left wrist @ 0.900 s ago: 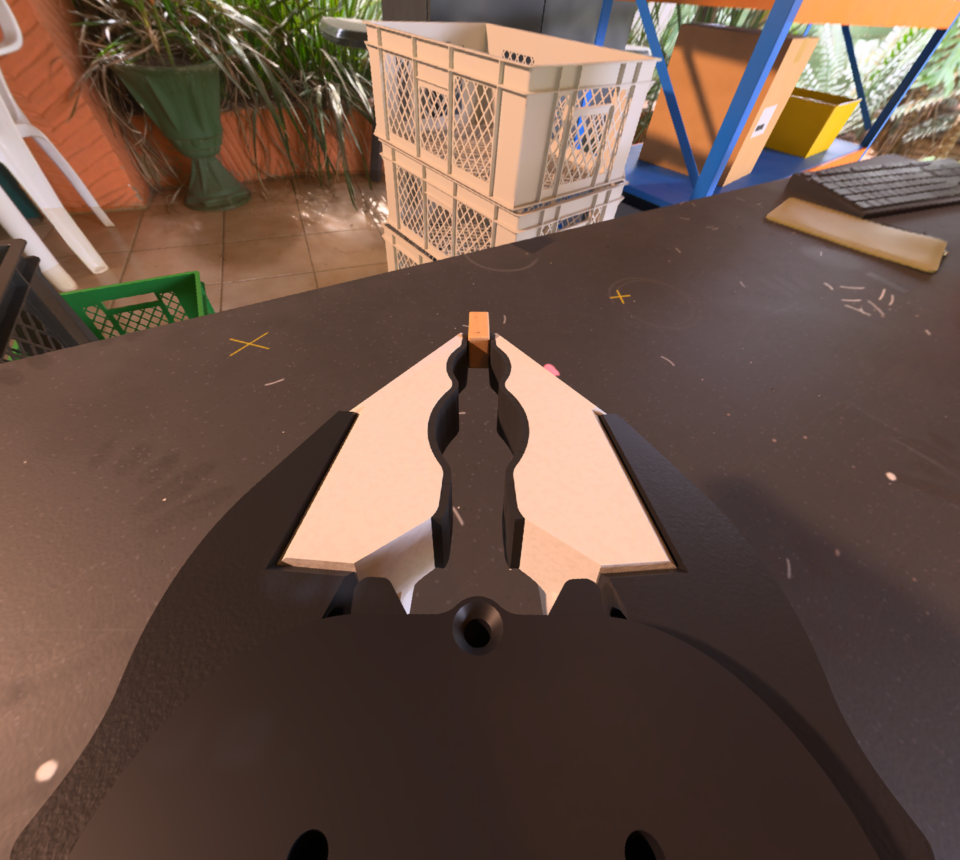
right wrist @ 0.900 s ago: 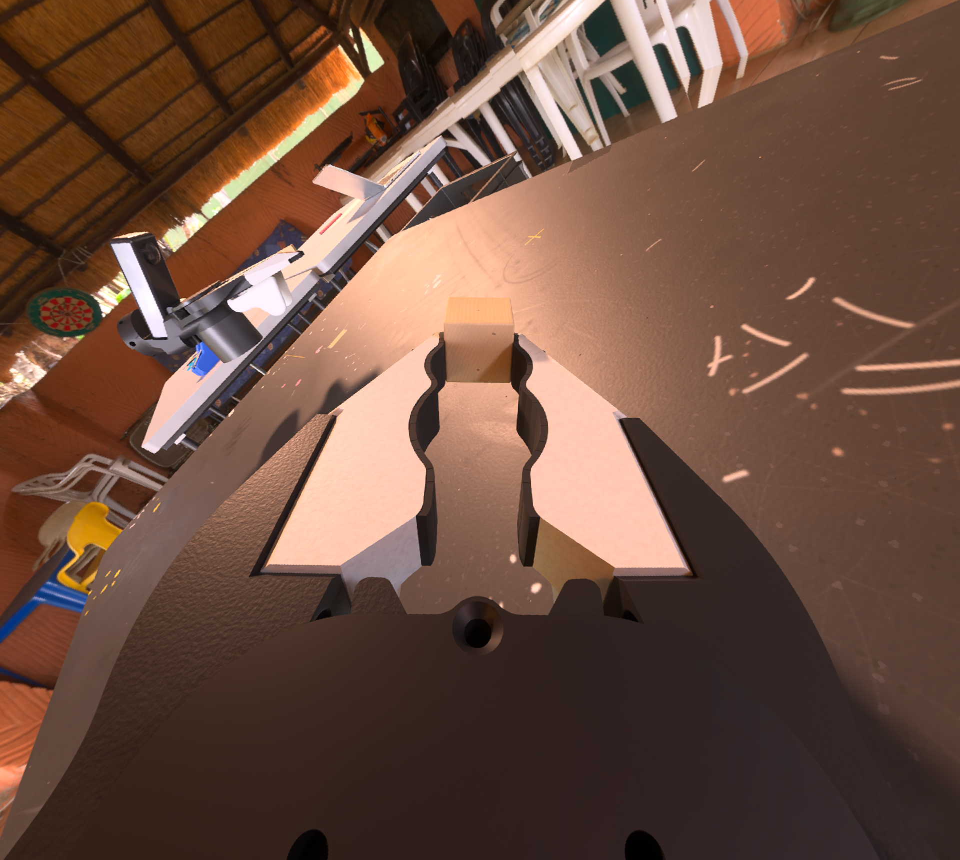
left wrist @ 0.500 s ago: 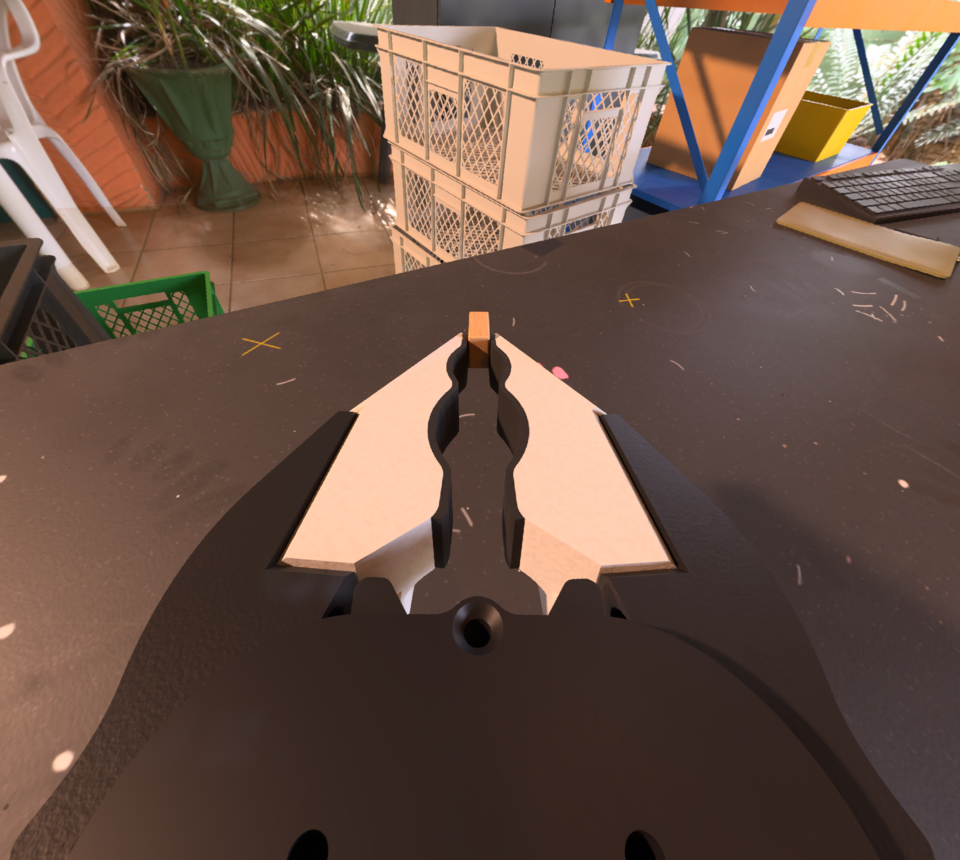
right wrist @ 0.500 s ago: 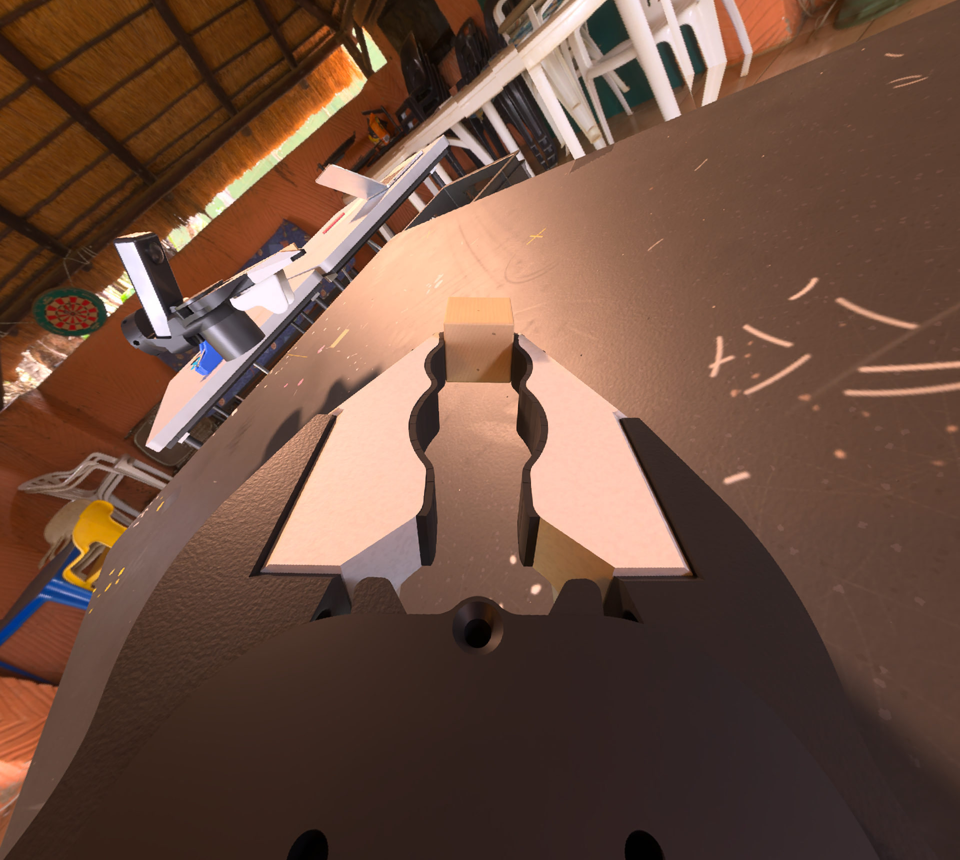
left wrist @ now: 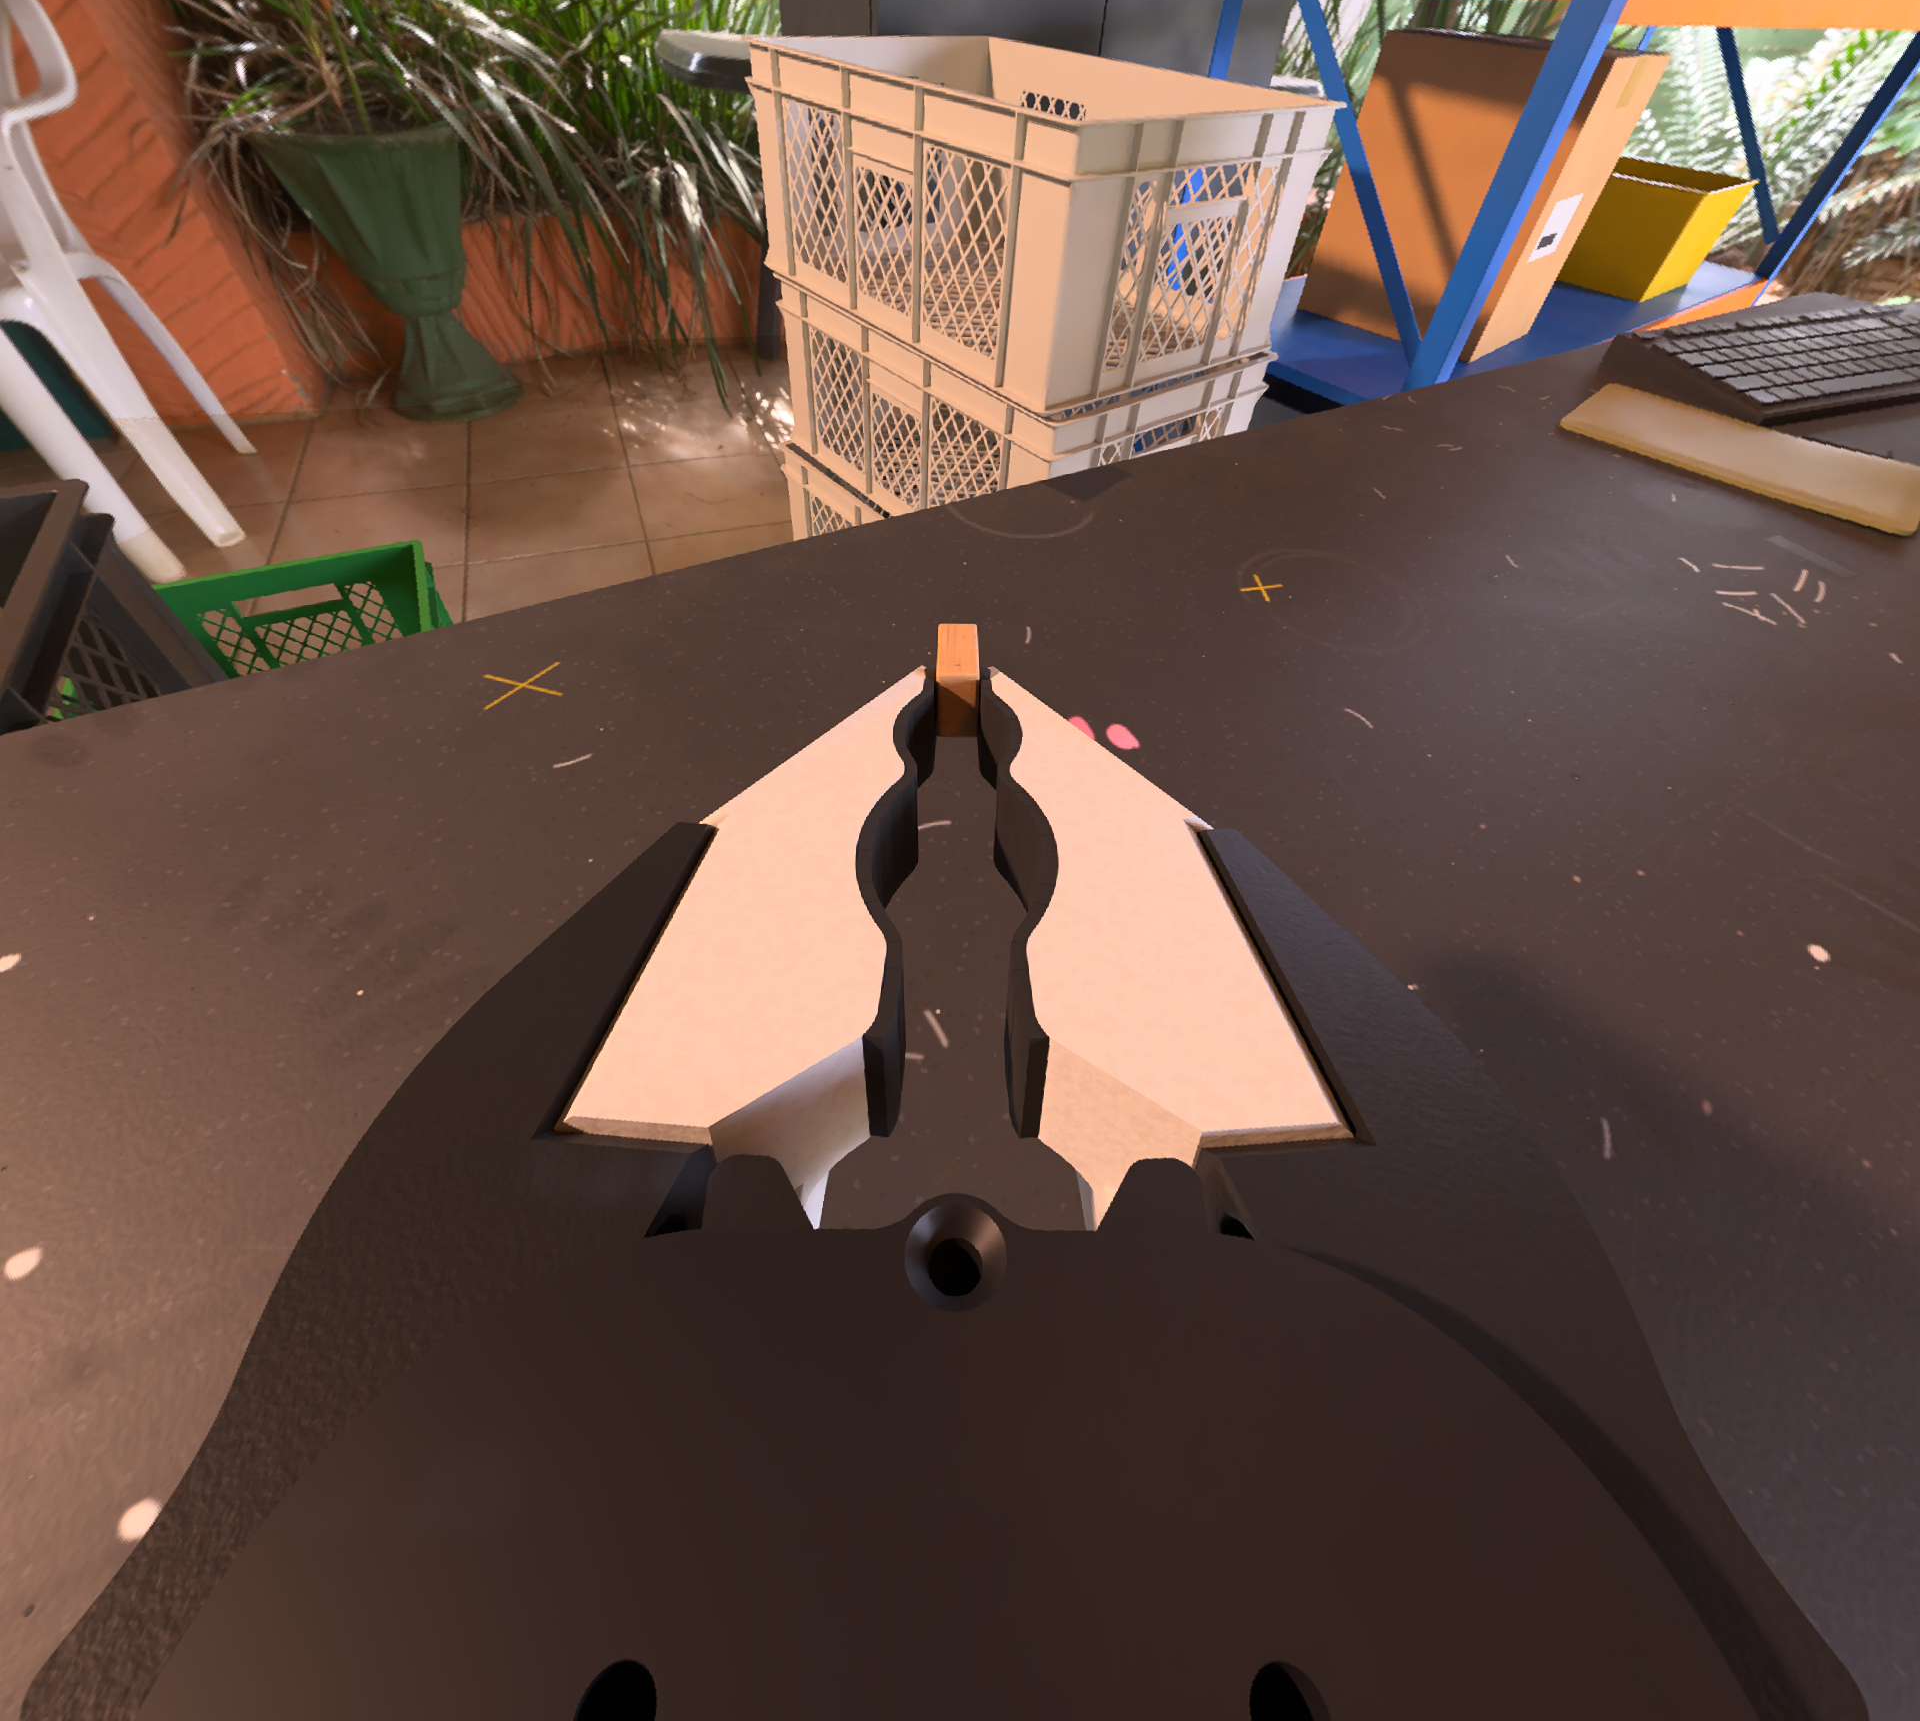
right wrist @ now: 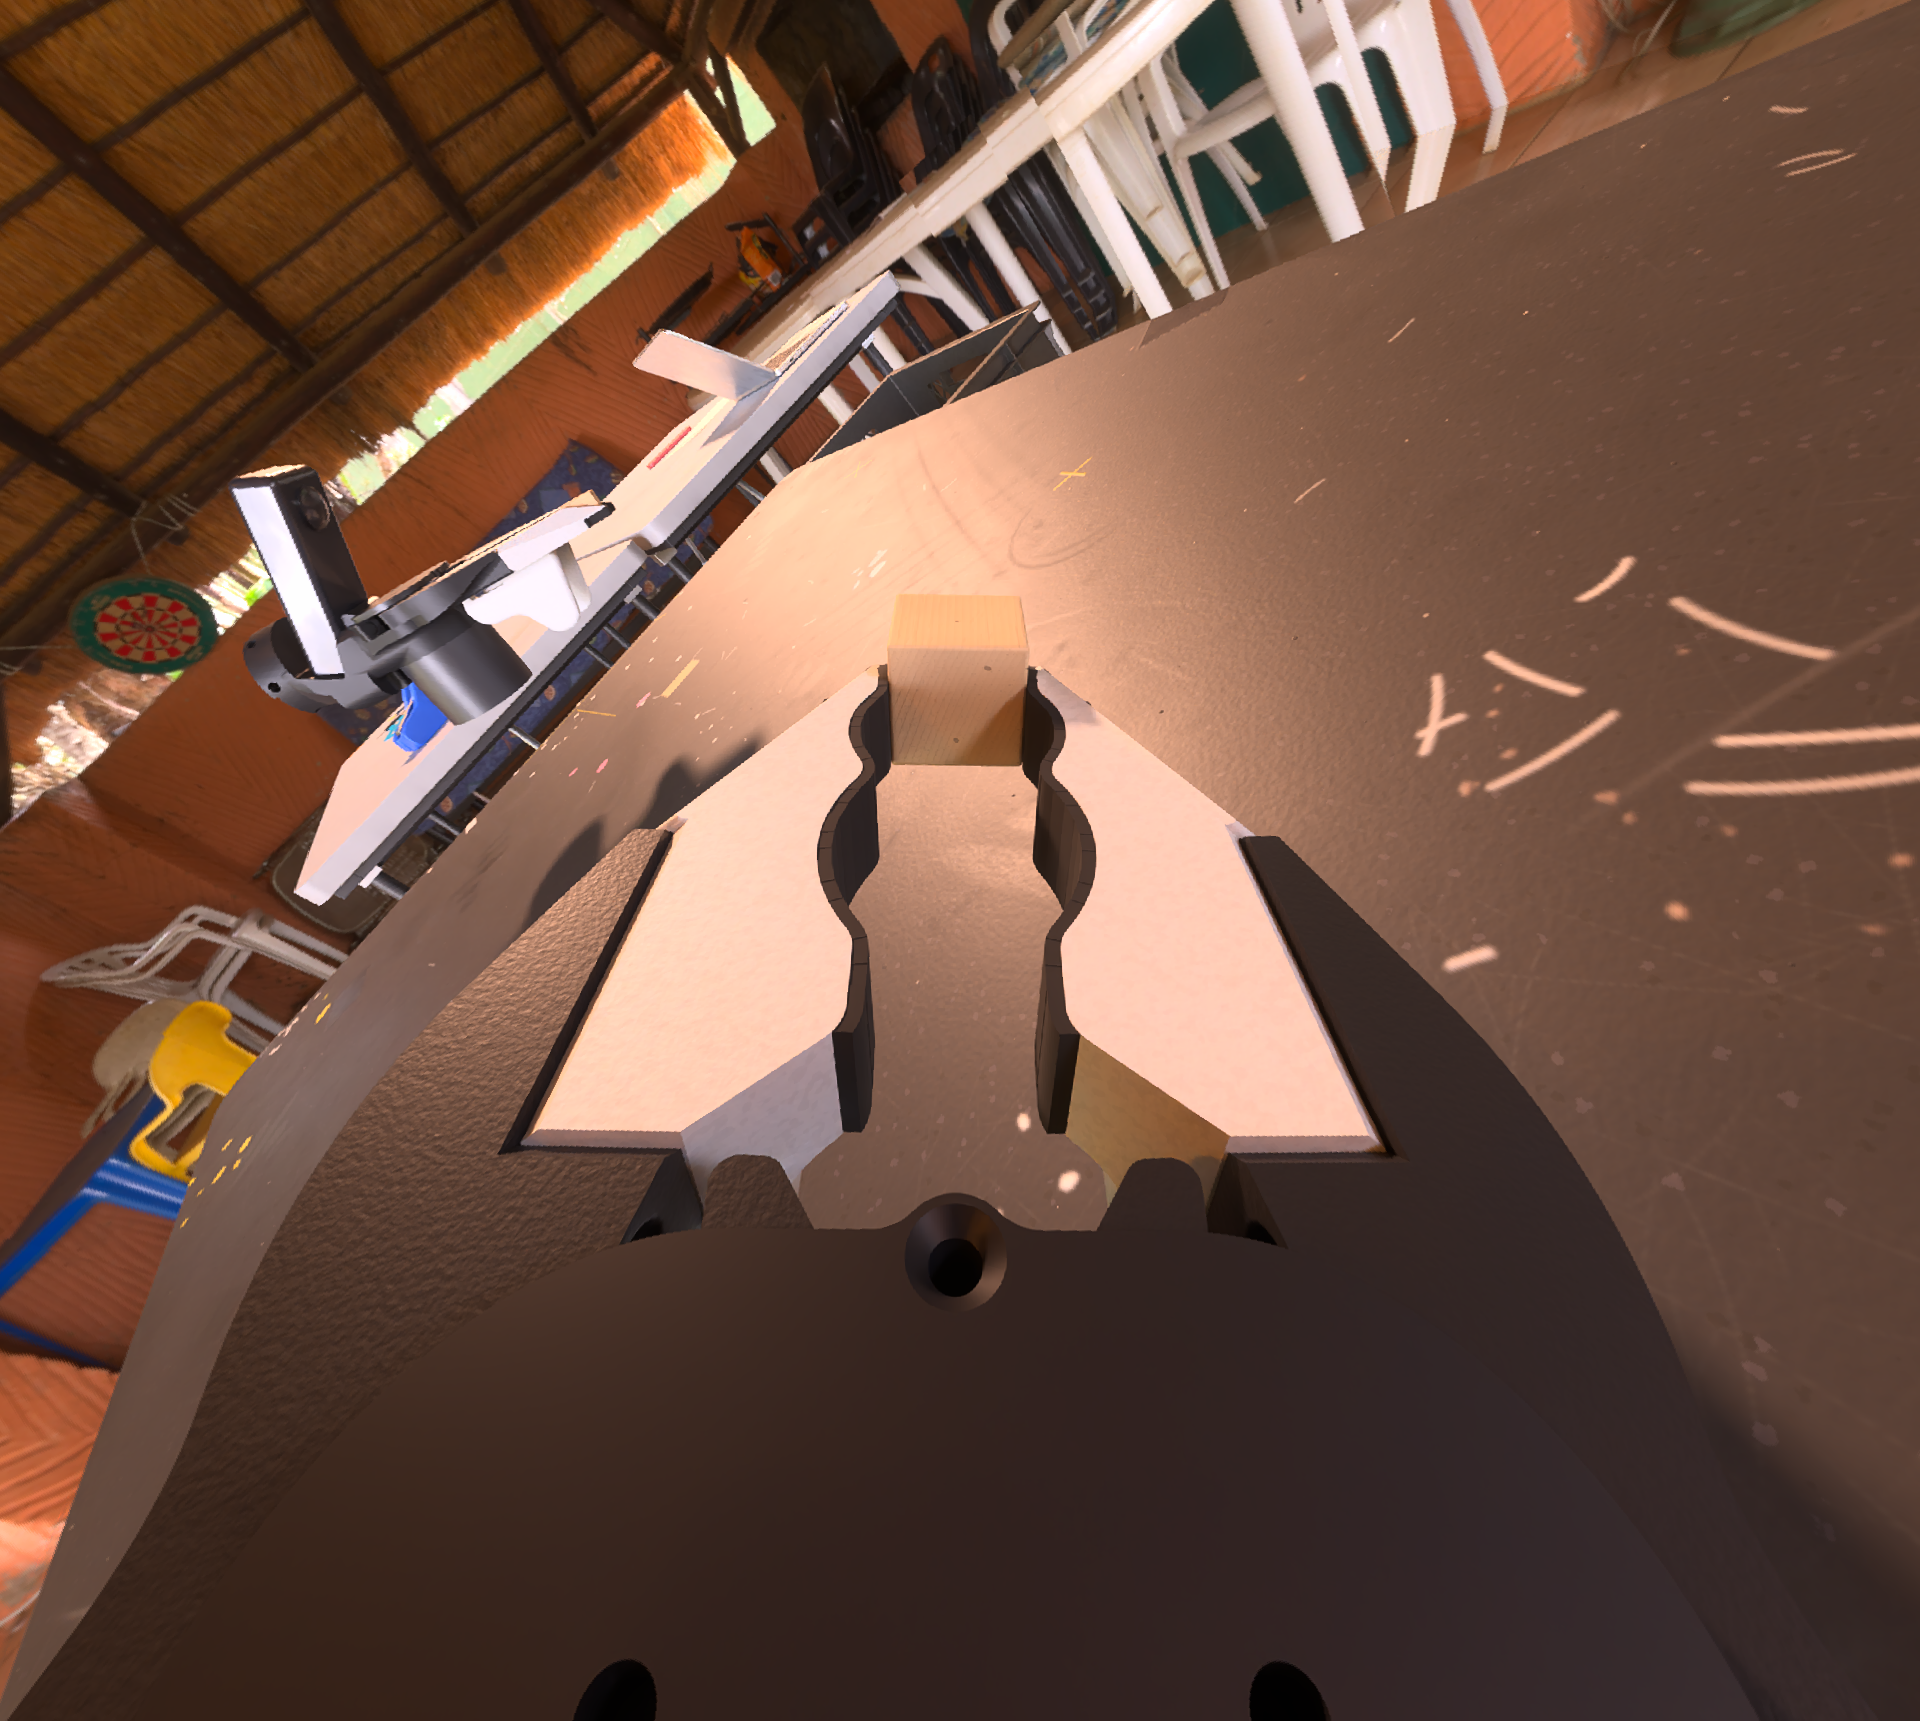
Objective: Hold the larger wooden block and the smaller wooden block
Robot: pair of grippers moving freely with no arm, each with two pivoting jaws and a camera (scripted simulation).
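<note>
Both grasps look done: left gripper (left wrist: 957,684) pinches the smaller wooden block (left wrist: 957,680) at 12 o'clock, right gripper (right wrist: 957,700) clamps the larger wooden block (right wrist: 957,684) above the tabletop (right wrist: 1455,445).

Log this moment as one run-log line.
left gripper: shut on smaller wooden block | right gripper: shut on larger wooden block | both above table

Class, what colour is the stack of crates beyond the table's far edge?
Beige, with lattice sides: stack of crates, clearest in the left wrist view.

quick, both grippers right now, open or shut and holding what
Left gripper: jaws shut on the smaller wooden block.
Right gripper: jaws shut on the larger wooden block.
</note>
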